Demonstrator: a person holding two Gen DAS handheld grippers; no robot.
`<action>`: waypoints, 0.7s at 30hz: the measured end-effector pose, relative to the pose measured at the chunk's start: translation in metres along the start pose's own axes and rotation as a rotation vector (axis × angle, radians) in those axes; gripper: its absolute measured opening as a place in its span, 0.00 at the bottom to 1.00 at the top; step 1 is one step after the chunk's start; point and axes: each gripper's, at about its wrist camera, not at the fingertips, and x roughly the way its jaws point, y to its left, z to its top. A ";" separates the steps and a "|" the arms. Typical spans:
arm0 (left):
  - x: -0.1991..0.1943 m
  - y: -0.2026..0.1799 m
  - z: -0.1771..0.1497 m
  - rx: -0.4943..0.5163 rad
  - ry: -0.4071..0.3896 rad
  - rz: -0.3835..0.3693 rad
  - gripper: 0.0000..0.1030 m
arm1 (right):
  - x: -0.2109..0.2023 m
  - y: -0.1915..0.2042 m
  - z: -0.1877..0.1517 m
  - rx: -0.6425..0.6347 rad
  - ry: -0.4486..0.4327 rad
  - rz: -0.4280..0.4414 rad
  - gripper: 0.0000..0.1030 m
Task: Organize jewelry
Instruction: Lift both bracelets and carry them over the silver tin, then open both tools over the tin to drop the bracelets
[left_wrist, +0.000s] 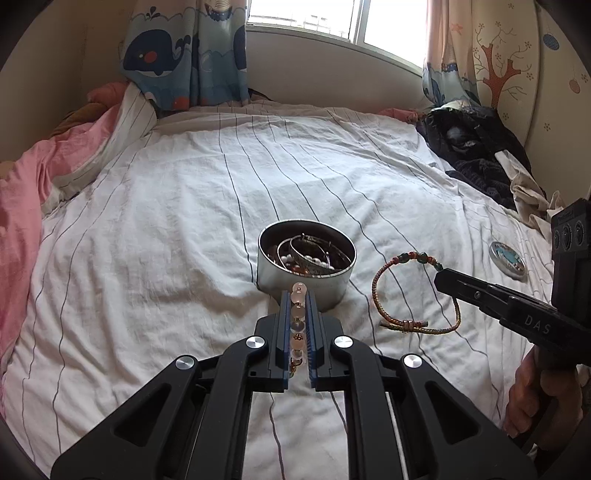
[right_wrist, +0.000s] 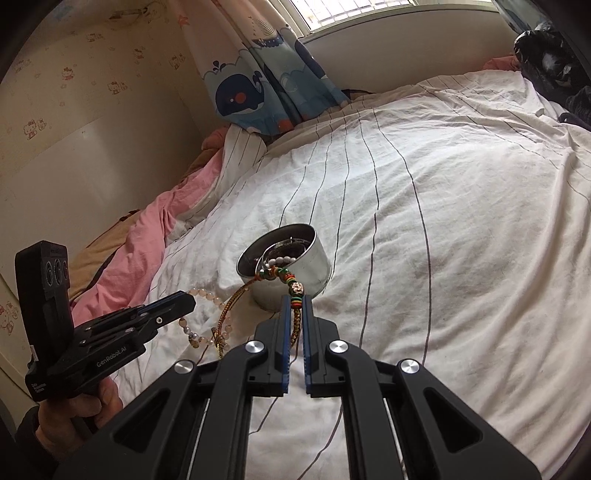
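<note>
A round metal tin holding several bangles and beads sits on the striped bedsheet; it also shows in the right wrist view. My left gripper is shut on a pink bead bracelet, just in front of the tin. The bracelet hangs from it in the right wrist view. My right gripper is shut on a braided cord bracelet with green beads. The cord's loop lies on the sheet right of the tin.
A round tin lid lies on the sheet at the right. Dark clothes are piled at the far right corner. A pink quilt lies along the left side. Whale curtains and a window stand beyond the bed.
</note>
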 end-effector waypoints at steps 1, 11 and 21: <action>0.001 0.002 0.006 0.002 -0.005 0.003 0.07 | 0.001 0.000 0.005 -0.007 -0.005 -0.003 0.06; 0.045 0.004 0.058 0.007 -0.028 -0.033 0.07 | 0.013 -0.017 0.039 -0.008 -0.039 -0.021 0.06; 0.106 0.014 0.060 -0.050 0.109 -0.210 0.08 | 0.034 -0.022 0.051 -0.019 -0.022 -0.045 0.06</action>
